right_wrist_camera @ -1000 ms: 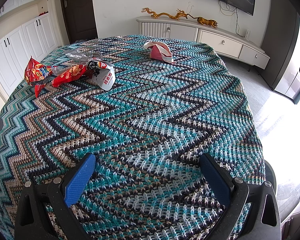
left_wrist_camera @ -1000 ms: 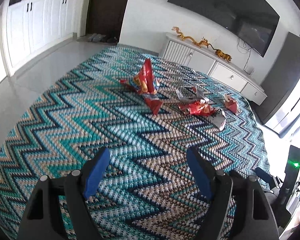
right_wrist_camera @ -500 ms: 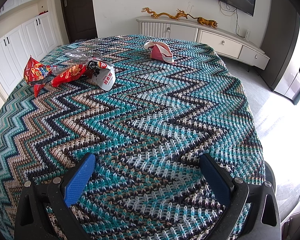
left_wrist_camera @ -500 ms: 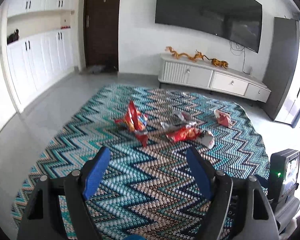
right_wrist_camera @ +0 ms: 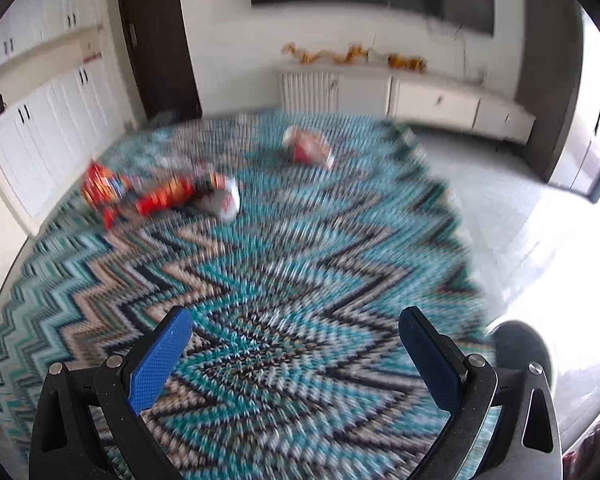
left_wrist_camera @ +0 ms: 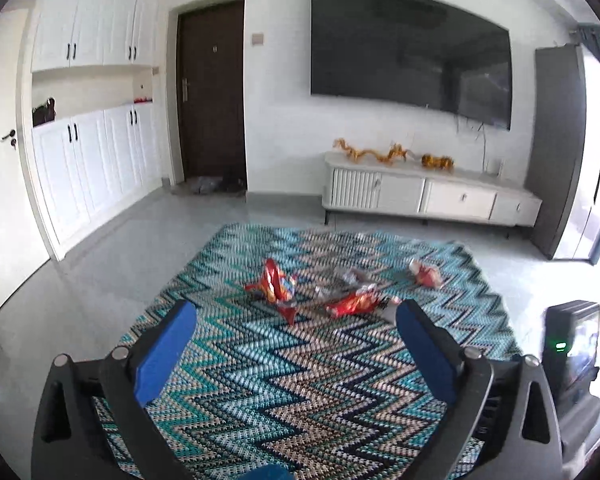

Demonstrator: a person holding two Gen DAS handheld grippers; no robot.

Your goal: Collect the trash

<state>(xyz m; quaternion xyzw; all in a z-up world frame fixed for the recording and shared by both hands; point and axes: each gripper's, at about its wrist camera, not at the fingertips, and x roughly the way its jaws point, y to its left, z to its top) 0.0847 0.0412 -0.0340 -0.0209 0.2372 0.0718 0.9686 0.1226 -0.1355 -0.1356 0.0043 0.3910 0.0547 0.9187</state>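
Teal zigzags, red wrappers, blue pads

The rug carries a chevron pattern in teal, pale blue, beige, white and black. On it lie red-and-orange snack wrappers, one red bag beside a white one, and a red-and-white wrapper farther along the rug. Beyond the rug stand a white TV cabinet with golden dragon figures, a black television, a dark brown door and white cupboards. Both grippers have black frames with blue finger pads.

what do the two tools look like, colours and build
Both match: the left tool and right tool each have a black angular frame with silver round bolt heads and two flat fingers faced with textured blue pads. No cables, markings or sleeves show.
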